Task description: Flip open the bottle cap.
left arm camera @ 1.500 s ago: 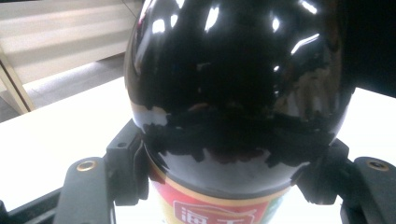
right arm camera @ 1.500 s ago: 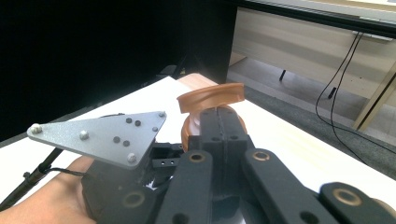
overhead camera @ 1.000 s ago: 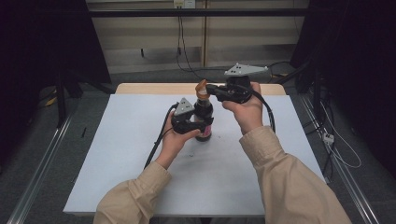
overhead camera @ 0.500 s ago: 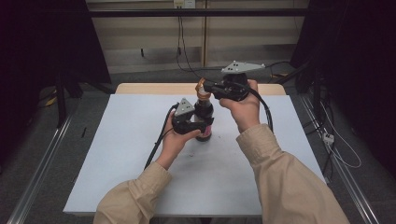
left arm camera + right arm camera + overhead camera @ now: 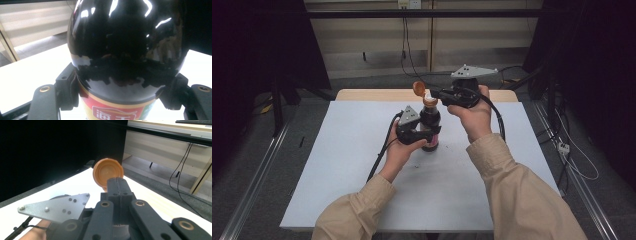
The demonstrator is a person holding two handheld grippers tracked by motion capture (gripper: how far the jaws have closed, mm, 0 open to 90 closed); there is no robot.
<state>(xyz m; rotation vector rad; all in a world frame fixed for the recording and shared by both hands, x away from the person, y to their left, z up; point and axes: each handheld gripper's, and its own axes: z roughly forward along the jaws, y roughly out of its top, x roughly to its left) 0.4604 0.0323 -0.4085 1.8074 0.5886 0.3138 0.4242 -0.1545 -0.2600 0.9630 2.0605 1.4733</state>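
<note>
A dark sauce bottle [image 5: 430, 120] with a red label stands upright on the white table [image 5: 337, 165]. My left gripper [image 5: 422, 134] is shut on the bottle's body; its jaws clamp both sides just under the black shoulder [image 5: 125, 45]. The bottle's orange flip lid [image 5: 418, 88] stands open above the neck. My right gripper [image 5: 435, 96] reaches in from the right at the bottle's top, with its jaws pressed together on the lower edge of the lid [image 5: 108, 171], whose hollow inside faces the right gripper view.
The left gripper's grey three-cornered plate [image 5: 56, 207] sits below the lid. A wooden strip [image 5: 377, 94] borders the table's far edge. Cables [image 5: 382, 150] trail from both grippers, and dark curtains hang at both sides.
The orange lid has swung up and to the left, away from the bottle's neck, with my right gripper on it. The left gripper and the bottle have stayed put.
</note>
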